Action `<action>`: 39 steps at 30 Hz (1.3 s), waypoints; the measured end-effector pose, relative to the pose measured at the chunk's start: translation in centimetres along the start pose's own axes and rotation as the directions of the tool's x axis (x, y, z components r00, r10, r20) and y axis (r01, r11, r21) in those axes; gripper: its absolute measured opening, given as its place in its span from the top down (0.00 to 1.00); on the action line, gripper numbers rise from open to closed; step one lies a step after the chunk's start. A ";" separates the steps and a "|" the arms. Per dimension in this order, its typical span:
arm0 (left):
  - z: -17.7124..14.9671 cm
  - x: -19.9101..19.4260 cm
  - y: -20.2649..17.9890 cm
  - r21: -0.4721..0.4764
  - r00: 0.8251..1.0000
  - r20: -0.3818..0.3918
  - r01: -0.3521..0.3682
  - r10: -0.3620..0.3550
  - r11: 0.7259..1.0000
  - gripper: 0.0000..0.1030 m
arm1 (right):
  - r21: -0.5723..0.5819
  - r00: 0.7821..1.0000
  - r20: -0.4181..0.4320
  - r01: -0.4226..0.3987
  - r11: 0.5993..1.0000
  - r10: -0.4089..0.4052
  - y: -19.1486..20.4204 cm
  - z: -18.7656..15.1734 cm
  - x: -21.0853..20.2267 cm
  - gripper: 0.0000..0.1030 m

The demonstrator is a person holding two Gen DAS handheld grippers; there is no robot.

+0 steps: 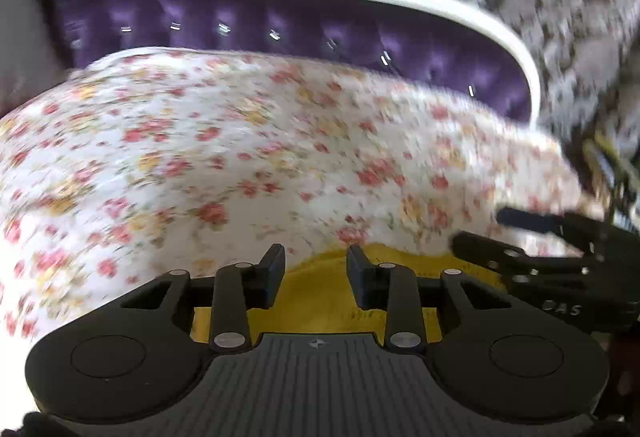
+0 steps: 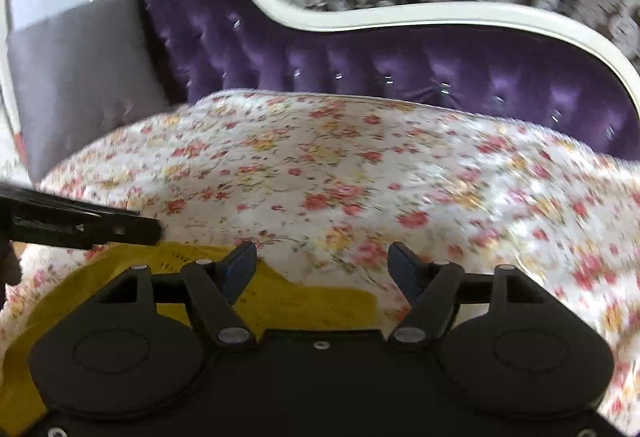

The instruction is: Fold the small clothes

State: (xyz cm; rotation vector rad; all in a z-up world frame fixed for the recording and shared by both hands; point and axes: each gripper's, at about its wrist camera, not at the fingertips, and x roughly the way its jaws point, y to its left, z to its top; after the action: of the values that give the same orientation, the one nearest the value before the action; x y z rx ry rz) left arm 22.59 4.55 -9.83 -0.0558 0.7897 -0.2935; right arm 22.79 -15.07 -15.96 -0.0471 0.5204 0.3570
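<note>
We see both grippers, left [image 1: 316, 265] and right [image 2: 322, 265], with jaws parted and grasping nothing, above a yellow garment [image 1: 320, 297] lying on the floral sheet [image 1: 240, 157]. We judge the folding barely begun or between folds.

Yellow garment [image 2: 312, 301], floral sheet [image 2: 320, 165], purple sofa [image 2: 360, 61]

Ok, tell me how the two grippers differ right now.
The left gripper has its fingers closer together than the right gripper, which is spread wider. The left sits fully over the yellow garment; the right straddles its edge, with one finger over the floral cover. Both are open, holding nothing.
</note>
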 end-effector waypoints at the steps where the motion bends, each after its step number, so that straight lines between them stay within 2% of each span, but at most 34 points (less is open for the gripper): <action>1: 0.2 1.0 -0.3 0.023 1.000 -0.026 -0.009 0.009 1.000 0.68 | -0.020 1.000 -0.023 0.001 1.000 -0.001 0.4 0.1 0.6 0.28; 4: -0.3 3.9 -0.5 0.068 0.994 -0.088 -0.054 0.060 0.996 0.65 | -0.054 0.995 -0.097 -0.005 0.999 -0.001 1.2 -0.4 2.6 0.28; 5: -0.5 4.2 -0.5 0.082 0.995 -0.078 -0.051 0.058 0.995 0.61 | -0.065 0.992 -0.122 -0.001 0.998 -0.007 1.4 -0.9 3.2 0.28; 7: -0.4 3.9 -0.5 0.091 0.996 -0.073 -0.042 0.049 0.995 0.62 | -0.049 0.992 -0.126 -0.005 0.999 -0.001 1.3 -1.2 3.2 0.28; 11: -0.3 -0.7 0.4 0.011 1.000 0.009 -0.020 0.020 1.000 0.60 | -0.001 1.000 -0.015 0.004 1.000 -0.004 0.6 -0.5 -0.8 0.27; 13: -1.0 -3.4 0.2 0.003 0.999 0.046 -0.017 0.017 1.000 0.51 | 0.006 1.000 0.007 -0.007 1.000 0.007 0.7 -0.6 -2.7 0.23; 14: -1.9 -4.8 0.0 0.006 0.998 0.061 -0.014 0.014 1.000 0.41 | 0.007 1.000 0.006 -0.016 1.000 0.016 0.7 -0.8 -3.4 0.21; 15: -2.8 -5.7 -0.3 0.012 0.998 0.067 -0.014 0.013 1.000 0.36 | 0.006 1.000 -0.002 -0.021 1.000 0.021 0.9 -1.3 -4.1 0.19; 20: -7.9 -7.4 -2.4 0.071 0.998 0.005 -0.057 0.056 0.996 0.36 | -0.028 0.995 -0.103 -0.001 1.000 -0.002 2.0 -4.6 -5.3 0.14; 21: -8.8 -7.4 -2.6 0.076 0.998 -0.011 -0.063 0.064 0.995 0.35 | -0.031 0.993 -0.122 0.006 0.999 -0.010 2.2 -5.5 -5.5 0.11; 24: -11.3 -7.6 -2.7 0.045 0.997 -0.040 -0.069 0.071 0.997 0.26 | 0.019 0.991 -0.134 0.003 1.000 0.000 2.0 -7.0 -6.7 0.01; 26: -12.0 -8.5 -2.8 0.032 0.997 -0.014 -0.079 0.079 0.996 0.24 | 0.036 0.990 -0.140 0.006 0.999 -0.001 1.9 -7.5 -7.8 0.01; 30: -12.4 -10.5 -3.0 -0.034 0.998 0.012 -0.068 0.068 0.997 0.09 | 0.062 0.993 -0.118 0.022 0.998 -0.014 2.1 -7.8 -10.1 0.01; 34: -12.7 -12.9 -4.0 -0.067 0.993 0.068 -0.089 0.094 0.994 0.08 | 0.103 0.997 -0.064 0.039 0.994 -0.032 2.4 -7.4 -13.1 0.01; 39: -13.3 -15.4 -5.6 -0.072 0.991 0.111 -0.064 0.072 0.995 0.08 | 0.134 0.997 -0.024 0.070 0.988 -0.067 3.4 -6.9 -16.6 0.01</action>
State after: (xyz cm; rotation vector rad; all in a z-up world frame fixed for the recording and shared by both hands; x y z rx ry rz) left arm 1.58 4.33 -7.64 -0.1085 0.6873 -0.1973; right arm 4.88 -18.12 -13.58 0.0625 0.5596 0.2538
